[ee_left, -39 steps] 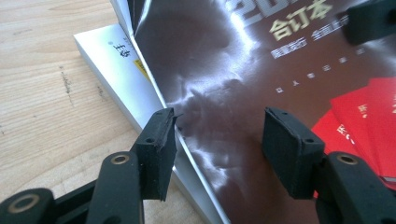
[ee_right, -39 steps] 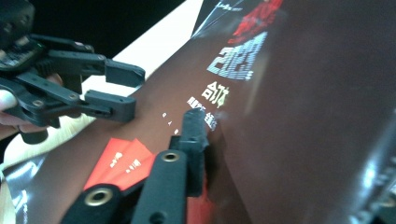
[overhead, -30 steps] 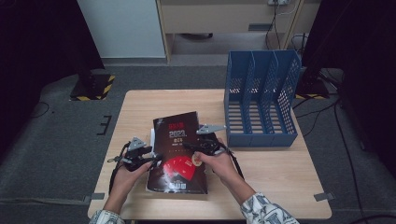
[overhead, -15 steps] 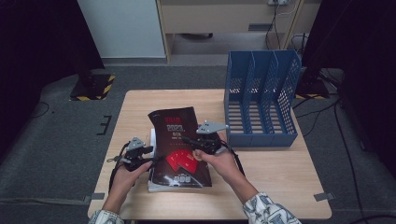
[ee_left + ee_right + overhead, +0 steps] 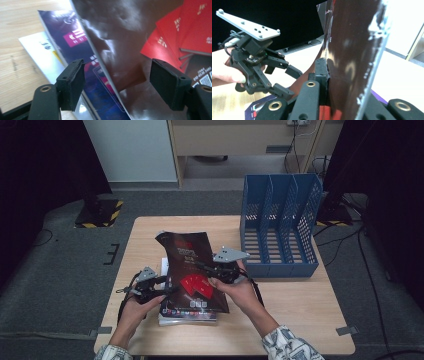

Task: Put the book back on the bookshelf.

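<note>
My right gripper [image 5: 212,270] is clamped tight on the dark booklet's [image 5: 192,270] edge, tilting it up off the stack [image 5: 187,316] on the table [image 5: 300,320]. My left gripper [image 5: 162,284] has just been opening; its pads [image 5: 71,83] stand wide, astride the booklet's near edge without pressing it.

- The magazine [image 5: 192,270] is glossy dark brown with red booklets printed on it.
- The file rack [image 5: 280,227] is blue mesh.
- The table [image 5: 300,305] is pale wood.
</note>
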